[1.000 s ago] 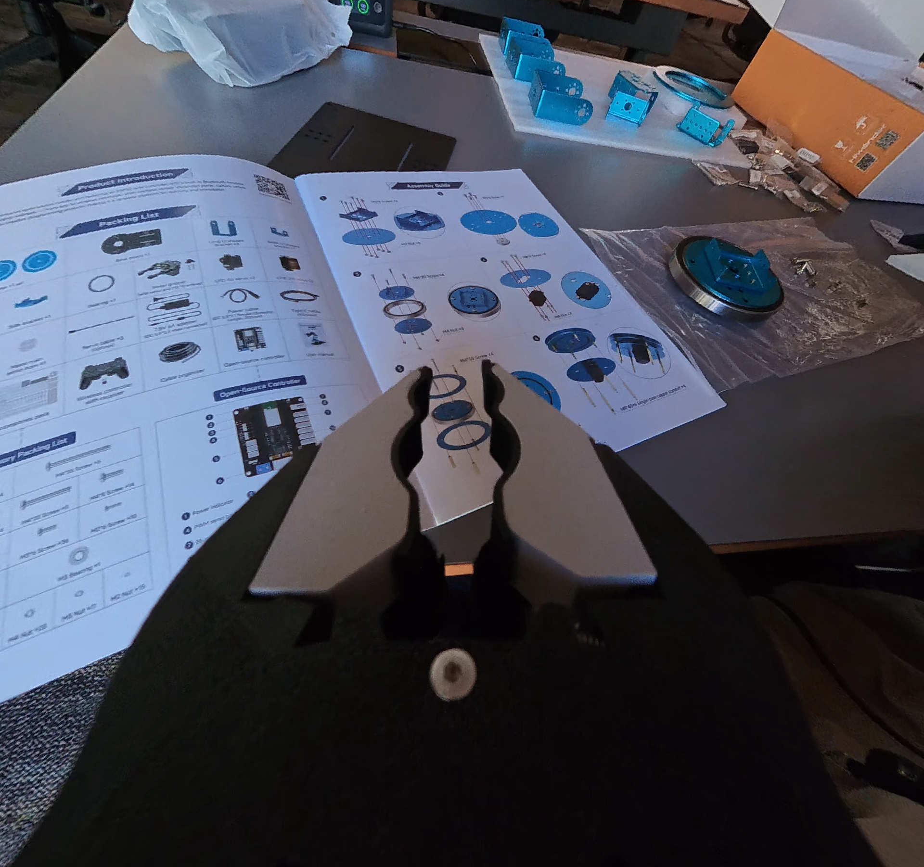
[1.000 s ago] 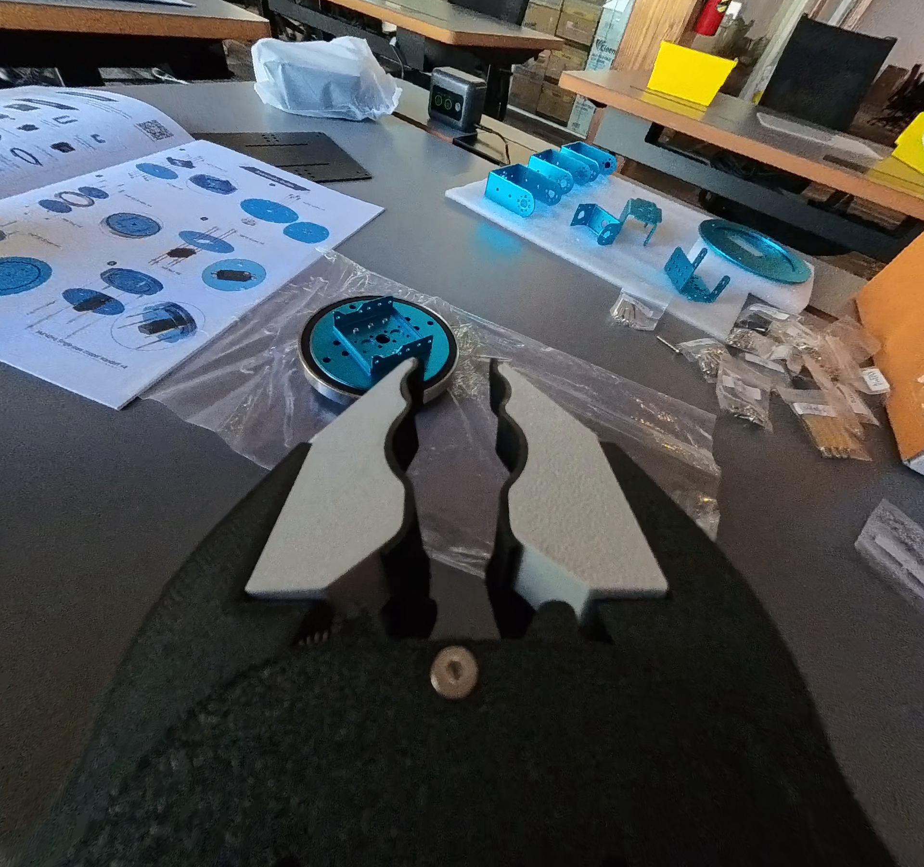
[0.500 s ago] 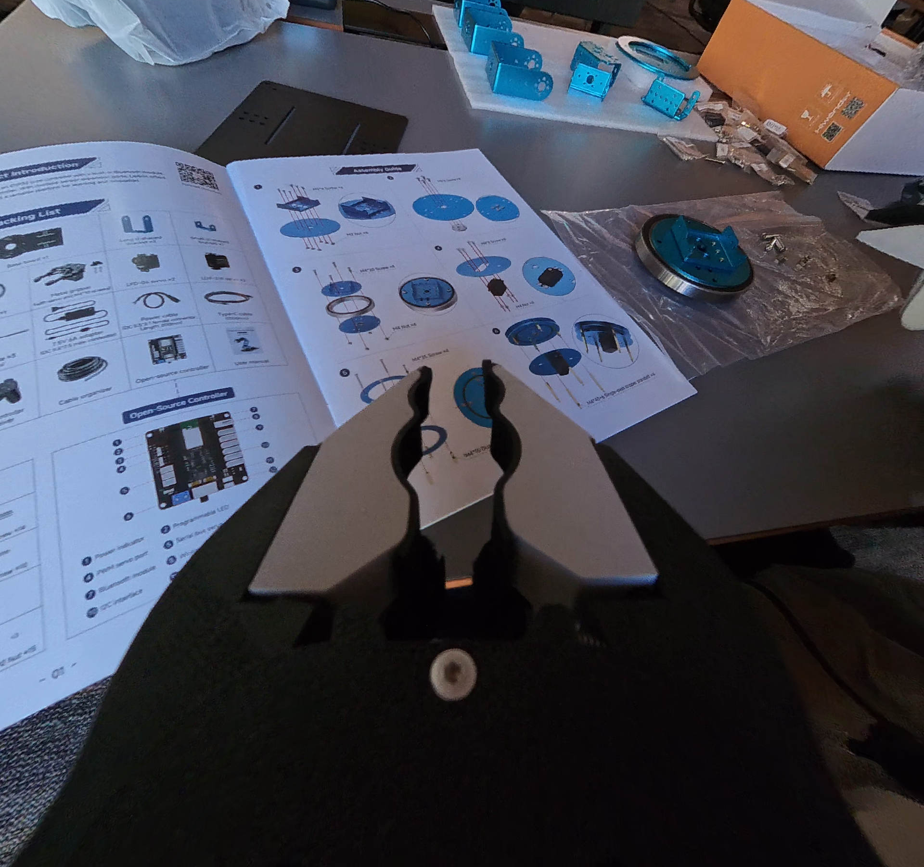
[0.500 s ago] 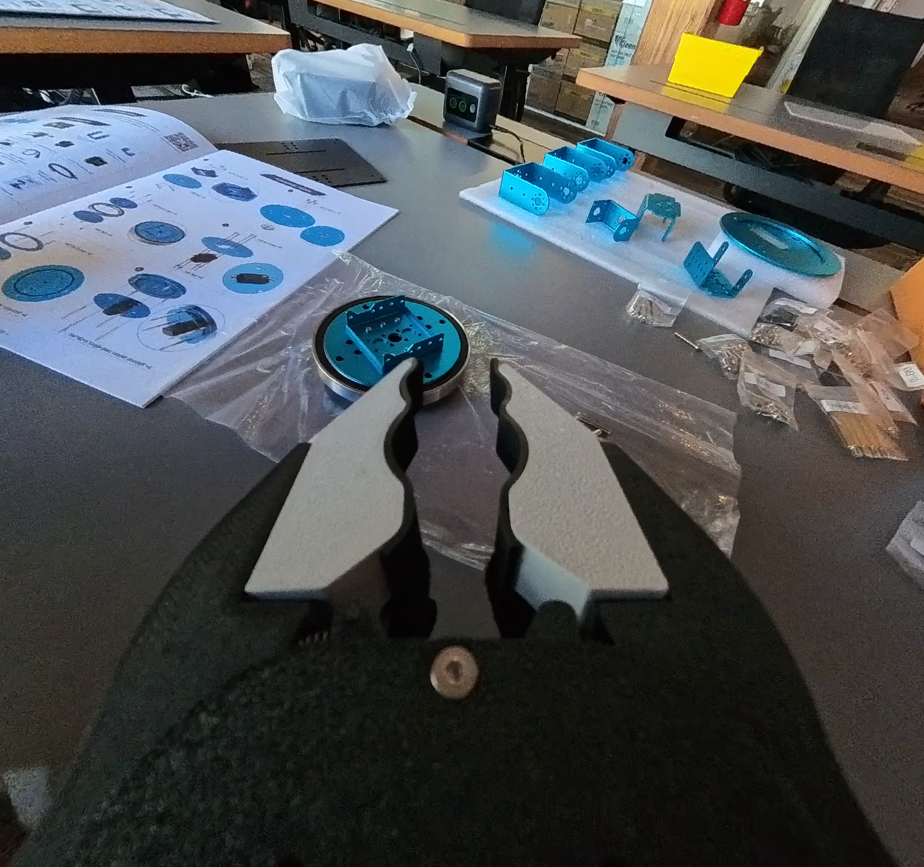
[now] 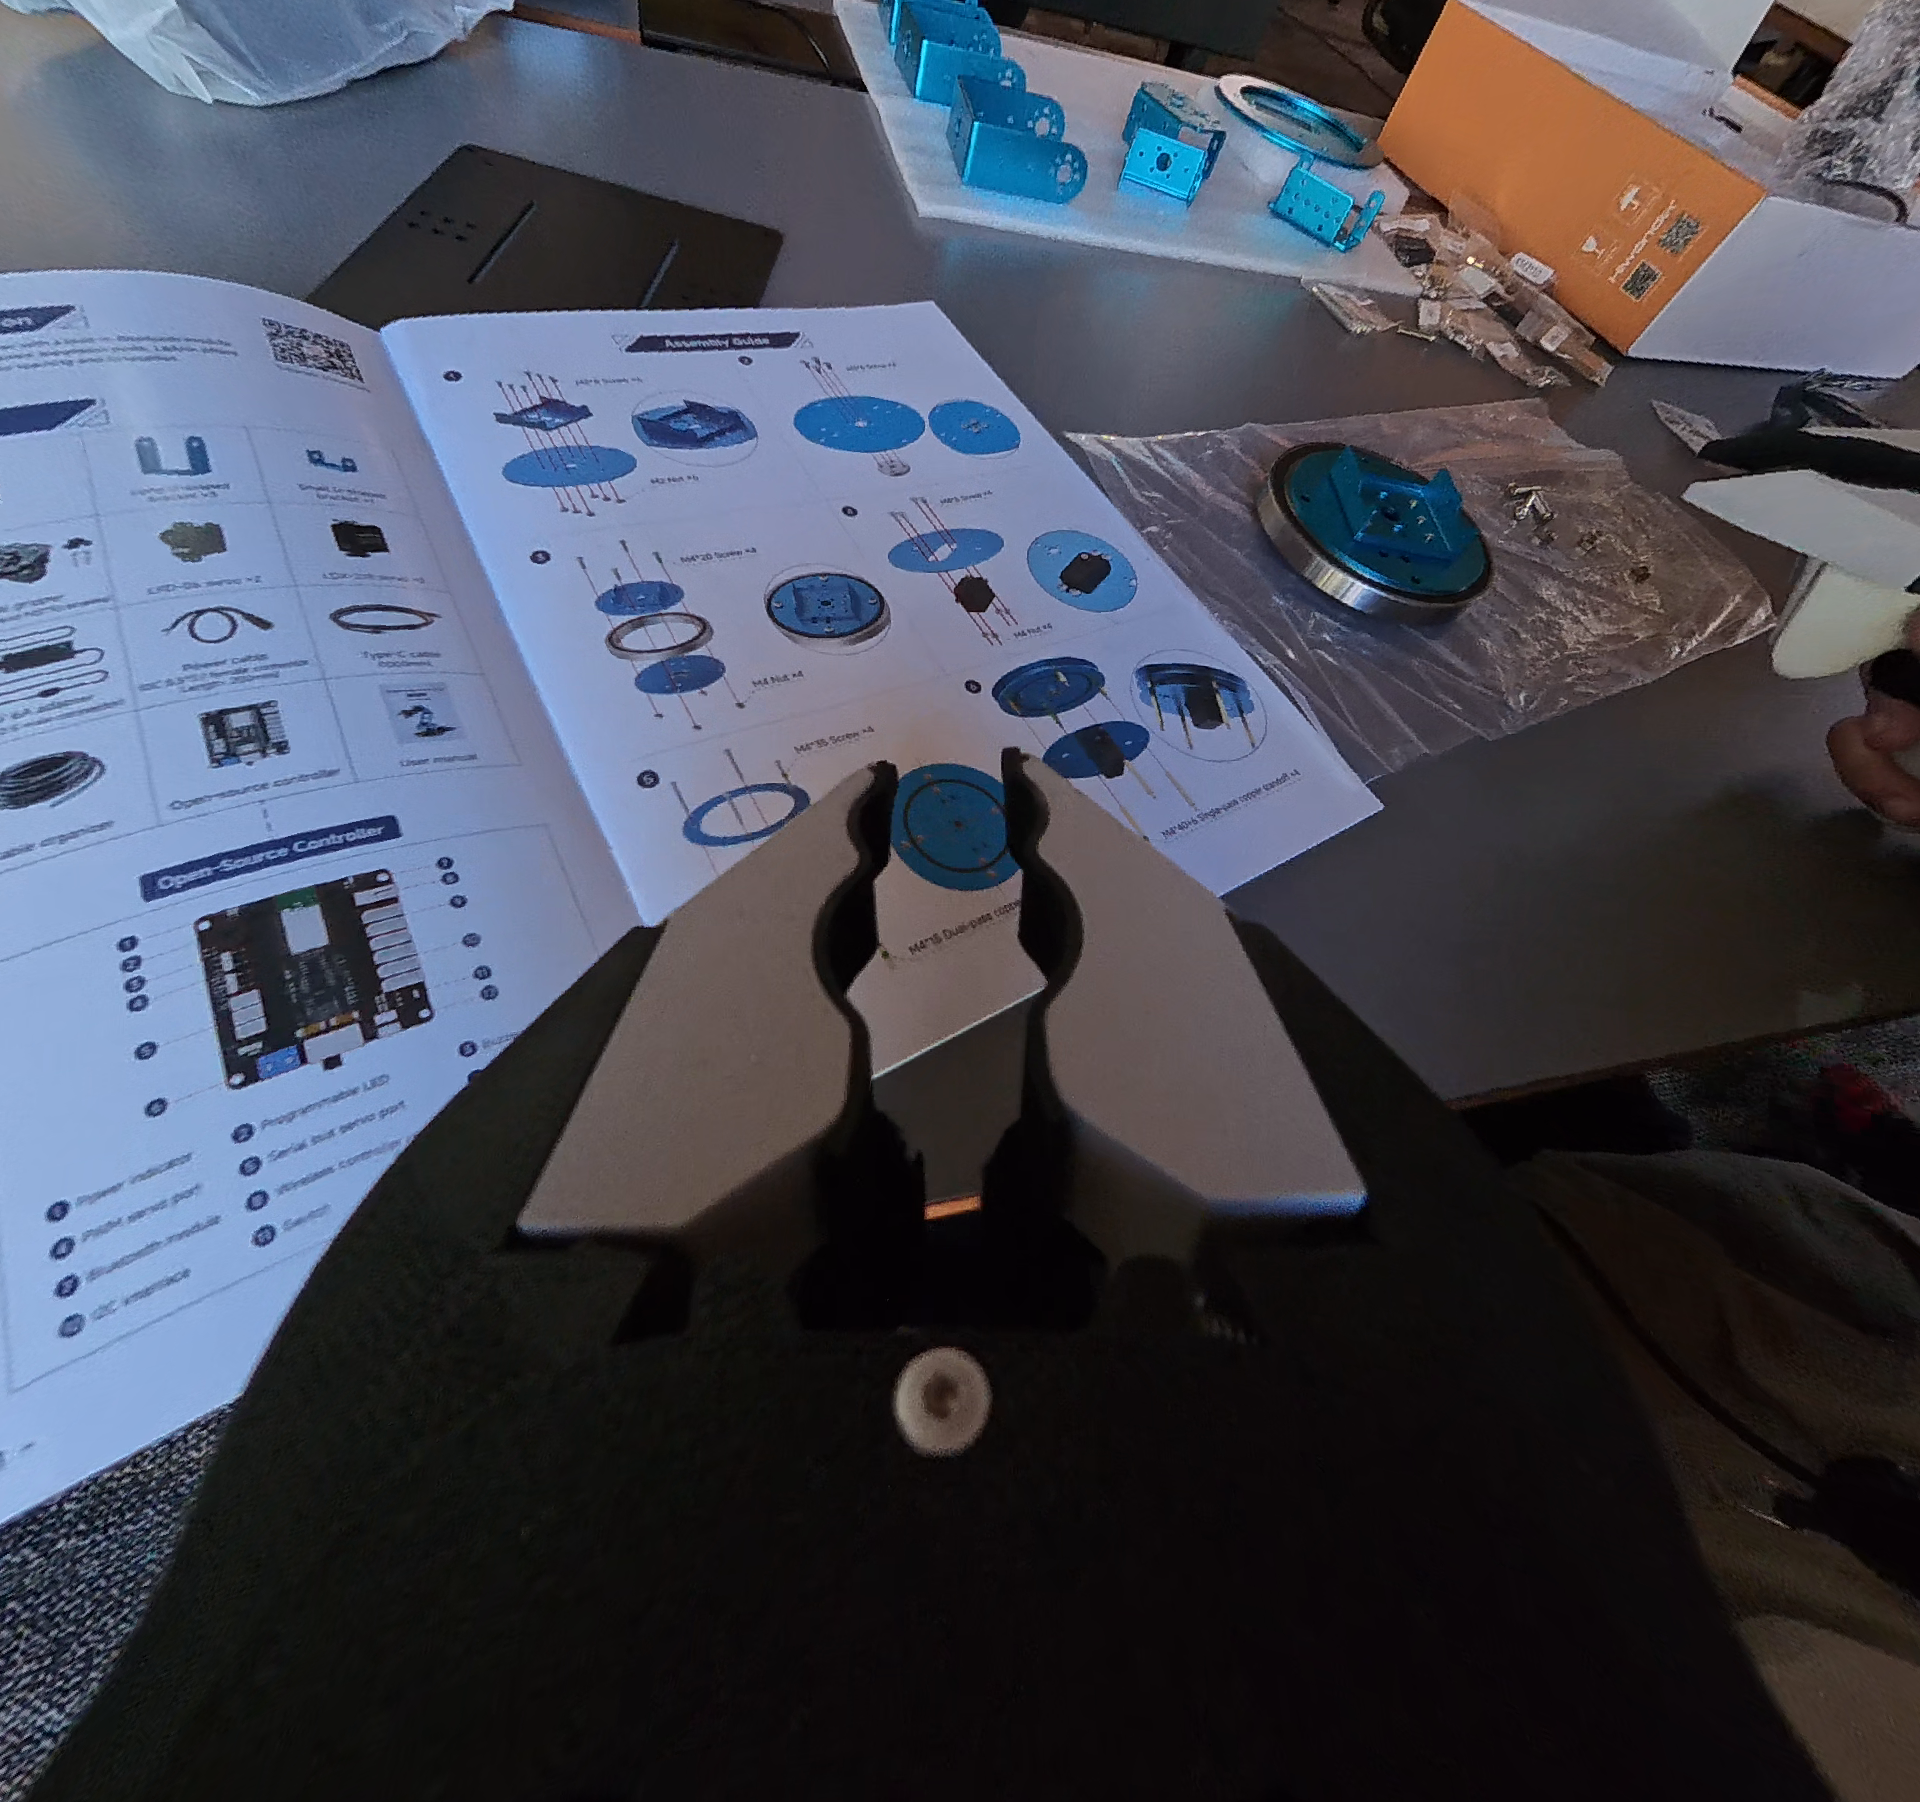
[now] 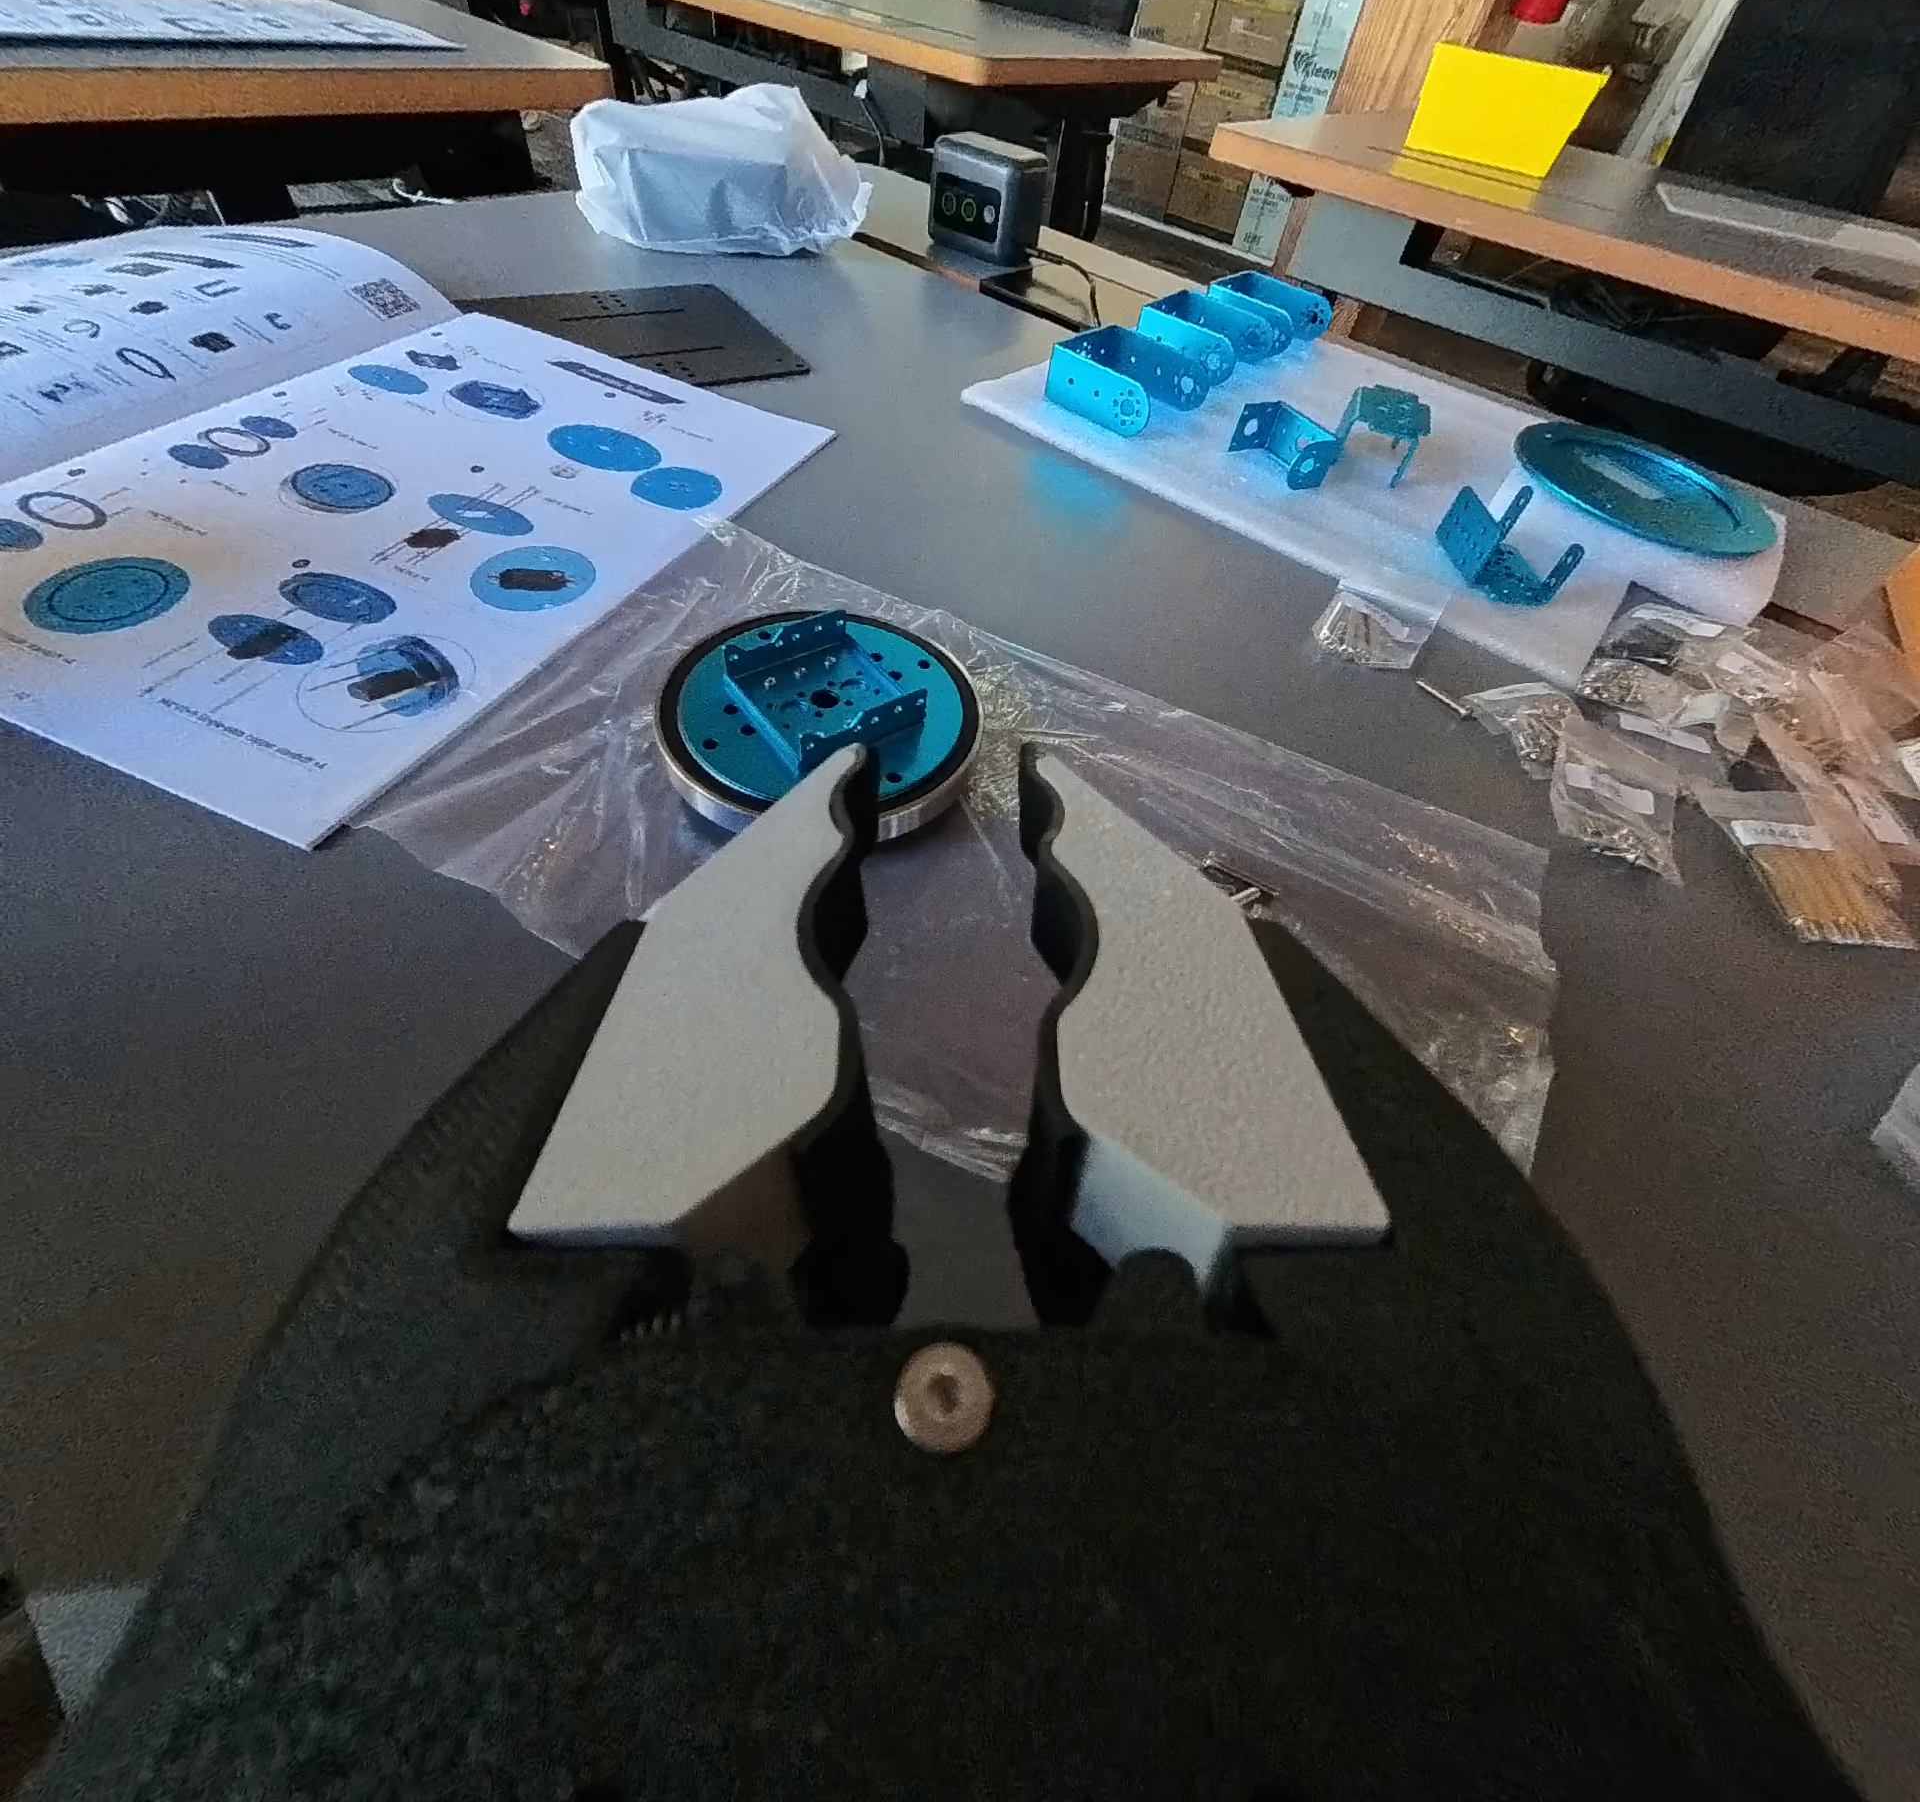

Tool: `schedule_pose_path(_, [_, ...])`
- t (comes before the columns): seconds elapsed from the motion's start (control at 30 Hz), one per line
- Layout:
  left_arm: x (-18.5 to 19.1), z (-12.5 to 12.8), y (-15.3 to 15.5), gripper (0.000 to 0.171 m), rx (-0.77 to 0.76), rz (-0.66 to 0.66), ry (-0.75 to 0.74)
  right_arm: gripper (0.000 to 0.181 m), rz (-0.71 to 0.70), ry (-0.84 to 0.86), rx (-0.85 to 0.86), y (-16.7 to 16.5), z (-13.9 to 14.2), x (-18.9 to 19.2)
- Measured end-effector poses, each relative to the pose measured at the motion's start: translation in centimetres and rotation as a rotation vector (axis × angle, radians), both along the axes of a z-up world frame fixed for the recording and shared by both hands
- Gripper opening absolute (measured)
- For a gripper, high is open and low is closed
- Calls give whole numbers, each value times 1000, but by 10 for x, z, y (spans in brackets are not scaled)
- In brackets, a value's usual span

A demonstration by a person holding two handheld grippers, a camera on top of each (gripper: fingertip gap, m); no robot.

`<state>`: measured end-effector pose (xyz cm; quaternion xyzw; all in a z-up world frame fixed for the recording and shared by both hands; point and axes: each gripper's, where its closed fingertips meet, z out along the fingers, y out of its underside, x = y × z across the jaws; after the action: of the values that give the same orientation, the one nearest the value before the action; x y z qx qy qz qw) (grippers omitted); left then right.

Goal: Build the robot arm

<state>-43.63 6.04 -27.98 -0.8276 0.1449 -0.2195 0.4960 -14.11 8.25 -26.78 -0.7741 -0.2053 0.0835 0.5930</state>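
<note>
The left gripper (image 5: 945,765) hangs just above the near corner of an open instruction booklet (image 5: 727,547), its two grey fingers parted by a narrow gap and holding nothing. The right gripper (image 6: 940,753) is likewise slightly spread and empty, its tips just short of a round blue-and-silver assembly (image 6: 818,719): a metal ring bearing a blue disc with a square blue bracket mounted on top. Taking that assembly as the landmark, it rests on a clear plastic bag (image 6: 1195,869), with loose screws (image 5: 1538,511) scattered just to its right. The booklet lies just to its left on the grey table (image 6: 208,973). Beyond it, a white foam sheet (image 6: 1351,516) carries separate blue brackets (image 6: 1127,381) and a flat blue ring (image 6: 1642,495). Small bags of hardware (image 6: 1662,744) sit farther right, near an orange and white box (image 5: 1621,194). The assembly looks partly built, many parts unused.
</note>
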Motion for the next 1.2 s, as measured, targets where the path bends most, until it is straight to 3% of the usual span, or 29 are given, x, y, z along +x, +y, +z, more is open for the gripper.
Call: schedule_pose_path(1.2, [38, 2, -11, 21, -4, -109, -4, 26, 3, -7, -16, 0, -2, 0])
